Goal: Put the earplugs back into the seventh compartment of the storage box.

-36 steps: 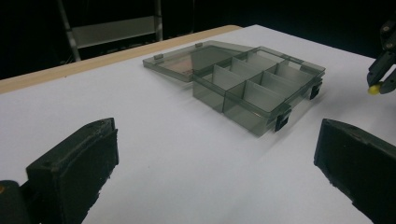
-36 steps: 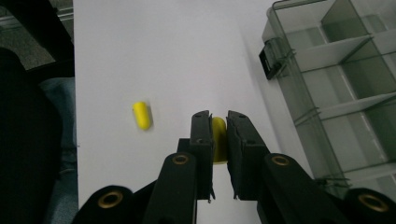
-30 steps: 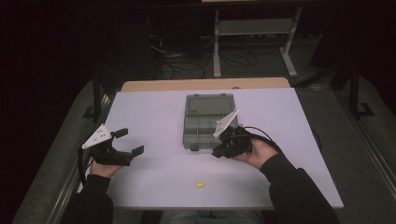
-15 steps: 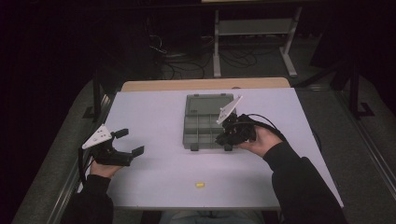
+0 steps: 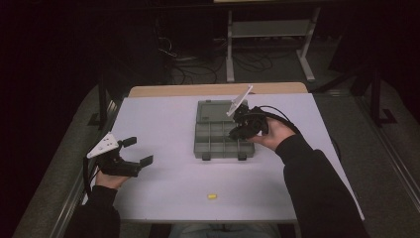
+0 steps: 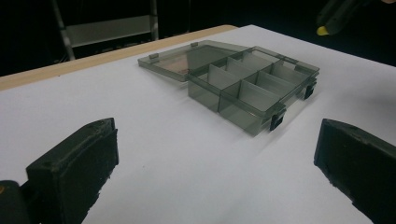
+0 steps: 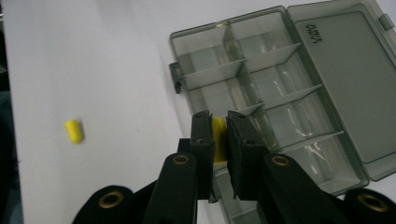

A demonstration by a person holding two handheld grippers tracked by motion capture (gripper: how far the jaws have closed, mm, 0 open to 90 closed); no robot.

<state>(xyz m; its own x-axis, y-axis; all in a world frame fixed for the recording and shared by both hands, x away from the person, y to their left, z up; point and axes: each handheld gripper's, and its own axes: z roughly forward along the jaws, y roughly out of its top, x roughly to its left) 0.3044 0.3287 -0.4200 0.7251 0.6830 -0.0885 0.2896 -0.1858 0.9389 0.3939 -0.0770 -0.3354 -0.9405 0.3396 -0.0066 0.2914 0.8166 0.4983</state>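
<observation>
Left gripper [image 5: 134,152], jaws wide apart and empty, low over the counter [image 5: 163,124] at its left edge. Loose yellow plug [image 5: 211,196] on the counter near the front edge. Grey divided box [image 5: 218,141], lid laid open flat behind it, at centre. Right gripper [image 7: 218,135], clamped on a second yellow plug [image 7: 219,137], above the box's right-hand compartments. Step in hand, by judgement: placing the plug; next, lowering into one compartment and parting the jaws. Embossed lettering on the lid [image 7: 343,70], too small to read.
</observation>
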